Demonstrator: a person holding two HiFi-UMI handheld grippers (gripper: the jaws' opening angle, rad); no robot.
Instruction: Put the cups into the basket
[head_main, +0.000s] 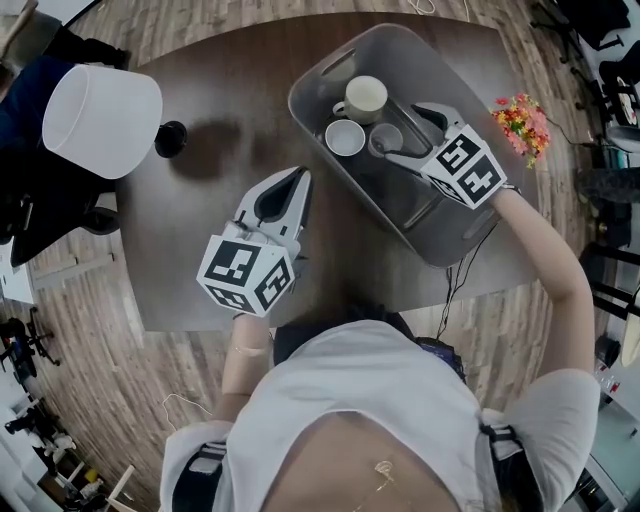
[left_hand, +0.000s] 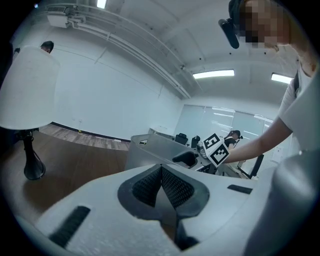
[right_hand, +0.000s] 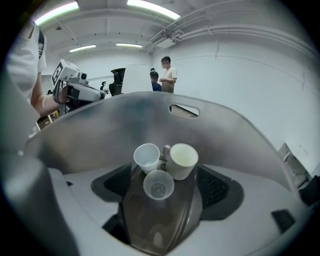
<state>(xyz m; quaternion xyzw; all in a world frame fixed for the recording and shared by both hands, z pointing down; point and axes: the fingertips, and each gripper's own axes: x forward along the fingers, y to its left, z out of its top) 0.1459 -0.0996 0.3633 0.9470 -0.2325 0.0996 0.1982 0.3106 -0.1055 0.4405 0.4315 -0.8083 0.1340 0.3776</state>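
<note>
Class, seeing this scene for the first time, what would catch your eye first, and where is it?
Three cups, a cream mug, a white cup and a clear cup, stand together in the grey basket at the far right of the table, with the right gripper open above them. The left gripper is shut and empty over the table, and a white lamp stands far left.

- Three cups just ahead of the right gripper (head_main: 402, 133): one mug (head_main: 366, 97), one white cup (head_main: 345, 137), one clear cup (head_main: 385, 138).
- One basket (head_main: 325, 72), around the right gripper's tips.
- One lamp (head_main: 100, 120), far left of the left gripper (head_main: 300, 182).
- One flower bunch (head_main: 522, 125), right of the right gripper.
- One table (head_main: 215, 265), below both grippers.
- Two grippers.
- Two people (right_hand: 169, 75) standing far beyond the right gripper.
</note>
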